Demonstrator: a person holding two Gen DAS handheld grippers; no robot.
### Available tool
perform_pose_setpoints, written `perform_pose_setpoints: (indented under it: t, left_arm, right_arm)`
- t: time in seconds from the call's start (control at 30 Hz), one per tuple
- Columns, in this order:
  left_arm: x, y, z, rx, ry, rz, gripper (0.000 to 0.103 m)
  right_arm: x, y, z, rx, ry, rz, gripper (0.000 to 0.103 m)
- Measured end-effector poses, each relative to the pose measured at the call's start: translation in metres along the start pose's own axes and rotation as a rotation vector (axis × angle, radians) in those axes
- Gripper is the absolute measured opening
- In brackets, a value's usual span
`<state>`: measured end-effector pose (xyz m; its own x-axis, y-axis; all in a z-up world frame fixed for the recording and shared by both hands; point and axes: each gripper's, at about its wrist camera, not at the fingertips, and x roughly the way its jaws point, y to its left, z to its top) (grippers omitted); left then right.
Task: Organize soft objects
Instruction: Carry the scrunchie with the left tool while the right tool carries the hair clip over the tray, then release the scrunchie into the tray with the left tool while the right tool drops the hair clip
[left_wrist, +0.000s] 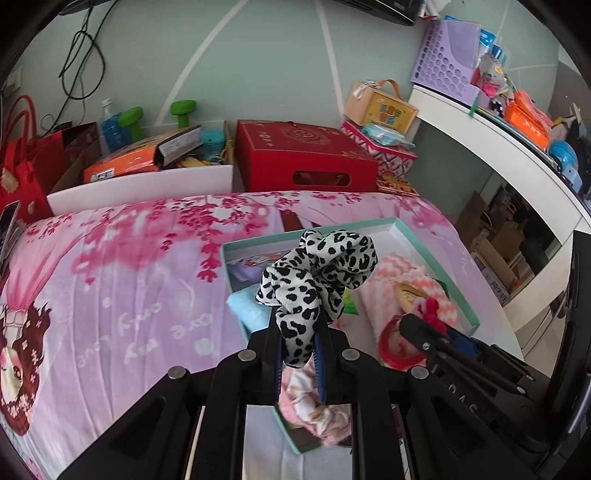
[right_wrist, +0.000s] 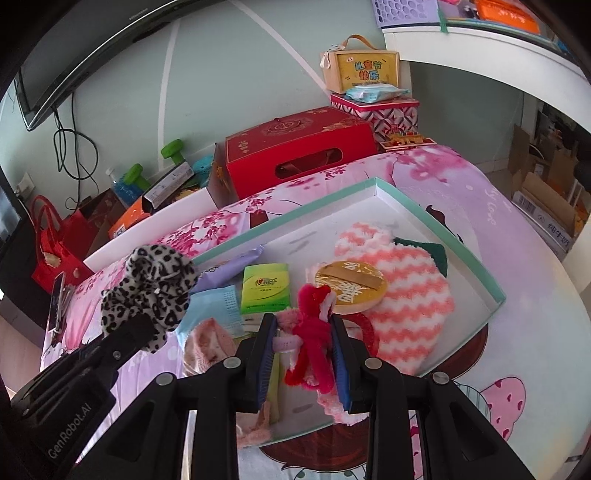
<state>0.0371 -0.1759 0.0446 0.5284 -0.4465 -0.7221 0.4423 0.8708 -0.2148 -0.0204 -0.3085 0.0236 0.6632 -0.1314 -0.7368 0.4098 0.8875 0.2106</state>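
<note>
The left gripper (left_wrist: 300, 354) is clenched on a leopard scrunchie (left_wrist: 317, 273), held above the near left part of the tray (right_wrist: 436, 218) on the bed (left_wrist: 129, 288). The right gripper (right_wrist: 304, 354) grasps a red pipe-cleaner figure (right_wrist: 312, 350) over the tray's near side. In the tray lie a pink zigzag cloth (right_wrist: 413, 295), a gold disc (right_wrist: 351, 284), a green tissue pack (right_wrist: 264, 286) and a blue mask (right_wrist: 218, 306).

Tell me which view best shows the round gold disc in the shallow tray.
Right wrist view: the round gold disc lies almost fully visible on the pink-and-white zigzag cloth. The left wrist view shows only a blurred gold sliver.
</note>
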Motion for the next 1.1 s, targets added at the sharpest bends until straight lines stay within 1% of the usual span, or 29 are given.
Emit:
perform_pose_setpoints:
  t: [0.2, 0.43, 0.53, 0.6, 0.63, 0.7, 0.8, 0.93, 0.97, 1.0, 1.1]
  left_arm:
    - [0.011, -0.01, 0.001, 0.005, 0.011, -0.035, 0.015]
    - [0.019, -0.014, 0.001, 0.0, 0.024, -0.045, 0.015]
    - [0.02, -0.014, 0.001, -0.006, 0.026, -0.05, 0.017]
    - [0.019, -0.012, 0.001, -0.012, 0.025, -0.049, 0.026]
    - [0.019, -0.011, 0.002, -0.016, 0.023, -0.049, 0.027]
    - [0.018, -0.009, 0.002, -0.025, 0.021, -0.046, 0.035]
    - [0.016, -0.005, 0.003, -0.044, 0.021, -0.047, 0.044]
    - [0.011, 0.002, 0.005, -0.066, 0.016, -0.041, 0.047]
    - [0.009, 0.003, 0.005, -0.07, 0.014, -0.033, 0.05]
    - [0.008, 0.005, 0.006, -0.075, 0.012, -0.022, 0.055]
    - [0.003, 0.012, 0.007, -0.093, 0.007, 0.021, 0.061]
  right_arm:
    - [0.007, -0.005, 0.001, 0.01, 0.014, 0.004, 0.03]
    - [0.009, -0.007, 0.001, 0.013, 0.021, 0.006, 0.031]
    - [0.009, -0.008, 0.001, 0.017, 0.024, 0.006, 0.031]
    - [0.01, -0.008, 0.001, 0.019, 0.025, 0.008, 0.031]
    - [0.009, -0.008, 0.001, 0.019, 0.025, 0.01, 0.031]
    - [0.009, -0.008, 0.001, 0.018, 0.025, 0.009, 0.031]
    - [0.01, -0.009, 0.002, 0.025, 0.027, 0.012, 0.031]
    - [0.011, -0.01, 0.001, 0.025, 0.033, 0.012, 0.032]
    - [0.011, -0.009, 0.002, 0.022, 0.035, 0.012, 0.033]
    - [0.011, -0.008, 0.002, 0.019, 0.036, 0.01, 0.033]
    - [0.012, -0.007, 0.002, 0.012, 0.038, 0.002, 0.033]
